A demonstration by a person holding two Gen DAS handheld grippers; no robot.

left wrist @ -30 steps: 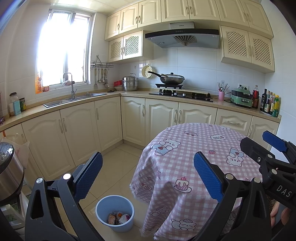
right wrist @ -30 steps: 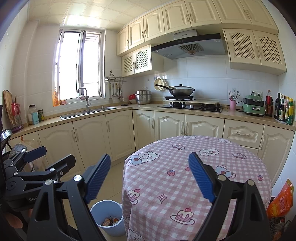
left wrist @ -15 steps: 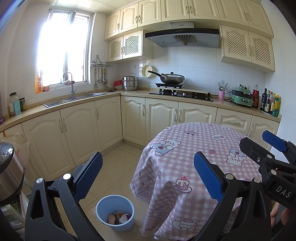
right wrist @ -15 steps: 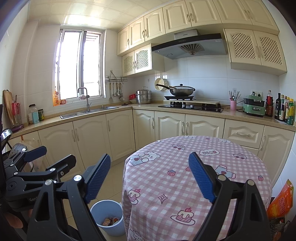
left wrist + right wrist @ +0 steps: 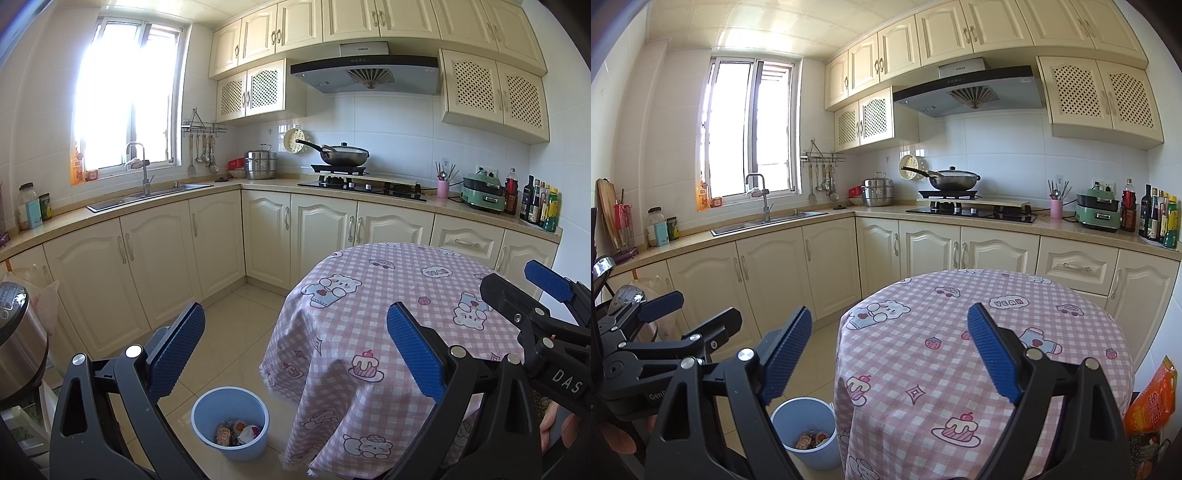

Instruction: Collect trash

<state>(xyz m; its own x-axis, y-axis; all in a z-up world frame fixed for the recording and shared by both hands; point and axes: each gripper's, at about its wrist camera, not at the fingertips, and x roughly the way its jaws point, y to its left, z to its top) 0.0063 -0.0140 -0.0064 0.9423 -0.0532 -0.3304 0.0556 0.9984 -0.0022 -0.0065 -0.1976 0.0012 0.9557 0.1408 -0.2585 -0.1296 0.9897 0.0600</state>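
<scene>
We see both grippers held above the floor, in front of a round table covered with a pink checked cloth. Our left gripper has its jaws spread wide, and nothing is between its blue pads. Our right gripper is also spread wide and holds nothing; its pads frame the near part of the cloth.

The trash lies at the bottom of a light blue bin: some crumpled wrappers, one orange and one white piece among them. The bin stands on the tiled floor, just beside the left edge of the table, close to the hanging border of the cloth. In the left wrist view the bin is below the gap between the two pads, nearer to the left pad, and apart from it. In the right wrist view the bin is low, under the left pad, and the trash shows only partly.

An orange bag is by the right edge of the table.
</scene>
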